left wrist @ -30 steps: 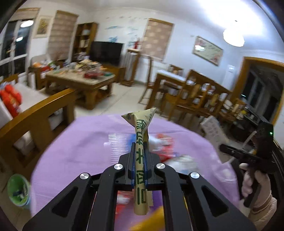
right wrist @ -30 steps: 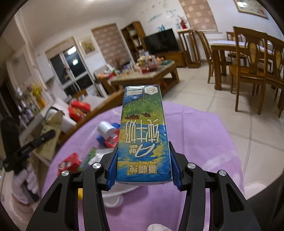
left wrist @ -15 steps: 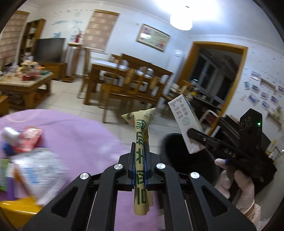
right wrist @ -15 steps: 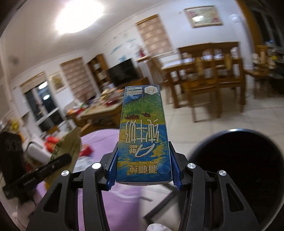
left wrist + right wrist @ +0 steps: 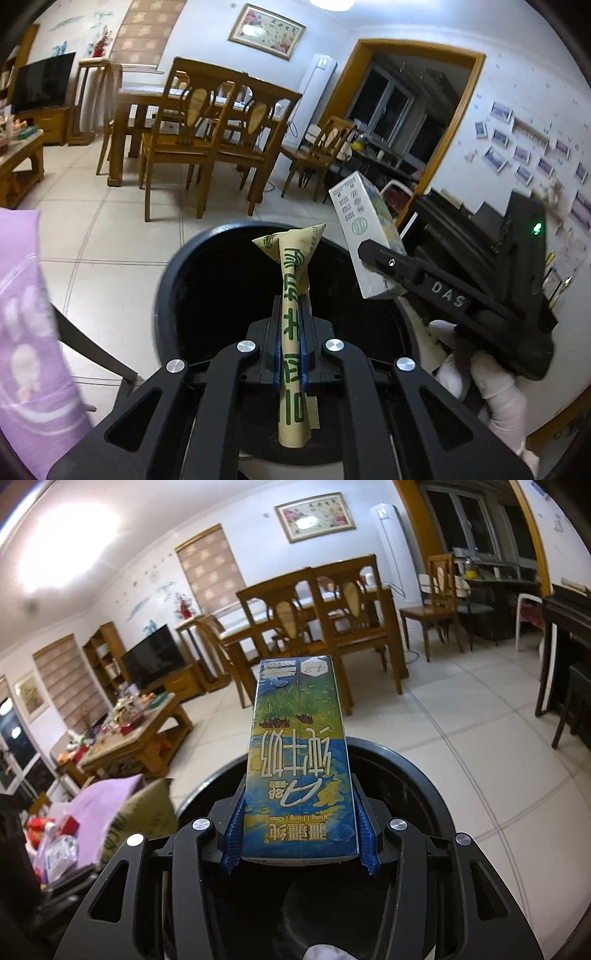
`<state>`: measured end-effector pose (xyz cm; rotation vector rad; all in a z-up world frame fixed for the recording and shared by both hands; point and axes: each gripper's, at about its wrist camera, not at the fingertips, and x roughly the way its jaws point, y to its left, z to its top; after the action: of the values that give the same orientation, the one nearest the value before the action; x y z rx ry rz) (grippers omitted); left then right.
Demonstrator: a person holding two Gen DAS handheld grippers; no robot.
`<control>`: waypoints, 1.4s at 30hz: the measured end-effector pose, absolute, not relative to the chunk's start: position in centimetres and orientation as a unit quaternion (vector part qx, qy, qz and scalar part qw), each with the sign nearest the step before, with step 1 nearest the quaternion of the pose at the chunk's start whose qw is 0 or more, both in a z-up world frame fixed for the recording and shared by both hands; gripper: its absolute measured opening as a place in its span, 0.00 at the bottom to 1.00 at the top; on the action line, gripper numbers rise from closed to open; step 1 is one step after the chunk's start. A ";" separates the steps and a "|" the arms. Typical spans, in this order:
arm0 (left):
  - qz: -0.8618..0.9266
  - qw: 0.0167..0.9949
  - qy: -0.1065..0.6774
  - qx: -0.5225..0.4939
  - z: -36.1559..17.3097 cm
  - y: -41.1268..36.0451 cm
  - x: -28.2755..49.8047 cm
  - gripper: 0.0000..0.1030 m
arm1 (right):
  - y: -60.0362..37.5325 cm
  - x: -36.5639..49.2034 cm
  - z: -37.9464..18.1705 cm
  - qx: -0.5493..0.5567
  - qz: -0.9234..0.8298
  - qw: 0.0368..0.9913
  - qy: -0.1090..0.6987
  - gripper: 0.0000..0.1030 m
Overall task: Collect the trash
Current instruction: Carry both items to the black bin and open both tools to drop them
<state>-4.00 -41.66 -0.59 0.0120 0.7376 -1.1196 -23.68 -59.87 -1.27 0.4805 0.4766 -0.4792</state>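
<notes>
Trash: milk carton [image 5: 300, 771] clenched in right claw [image 5: 300, 834], flattened paper pack [image 5: 291, 332] in left claw [image 5: 290, 354], both poised lengthwise over the open bin [image 5: 207, 291] directly below.

My own fingers hide the near rim of the bin [image 5: 173, 280], its inside is too dark to read, the purple cloth [image 5: 26, 332] blurs off the left edge, and the carton [image 5: 299, 771] hides the bin's far wall.
</notes>
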 end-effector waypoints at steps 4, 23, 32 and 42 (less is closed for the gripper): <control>-0.517 0.783 0.346 0.016 -0.8 -42.8 -5.6 0.07 | -60.6 -23.6 -2.3 0.234 -0.233 0.912 0.243 0.48; -0.500 0.781 0.370 0.058 -3.0 -43.9 -7.0 0.10 | -59.9 -20.1 -2.7 0.250 -0.231 0.901 0.270 0.48; -0.490 0.790 0.362 0.071 -3.0 -44.0 -7.4 0.39 | -59.6 -19.9 -2.8 0.250 -0.232 0.901 0.267 0.68; -0.468 0.821 0.321 0.064 -1.9 -42.7 -7.9 0.90 | -59.4 -20.1 -2.8 0.254 -0.225 0.906 0.254 0.92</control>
<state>-7.90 -42.72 -1.90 0.1372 0.6828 -0.9962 -20.06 -59.37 -2.79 0.5249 0.5249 -0.4646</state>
